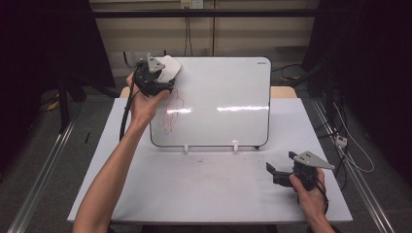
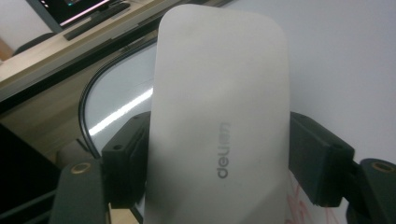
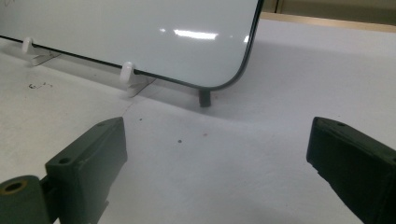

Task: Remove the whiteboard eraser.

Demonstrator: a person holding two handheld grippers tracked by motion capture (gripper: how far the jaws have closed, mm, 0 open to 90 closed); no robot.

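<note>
Gripping the white eraser [image 2: 219,121] across its two long sides, the left gripper [image 1: 156,80] holds it at the top-left corner of the whiteboard [image 1: 218,92], just above the red scribble [image 1: 172,111]. I'd judge that eraser light and stiff, a smooth plastic shell that could slip in the pads, so this hold low on its flanks looks sensible; the soft wiping face should meet the board flat. The board only leans on small white clips [image 1: 186,148] near the tabletop's middle, so hard pressing might shove it back. The left gripper view brings out the grey brand lettering and both pads pressed on the shell, which the high view leaves tiny. The right gripper [image 1: 282,172] rests near the tabletop's front-right corner, jaws wide and empty; its own view adds the board's little rear foot [image 3: 204,98]
</note>
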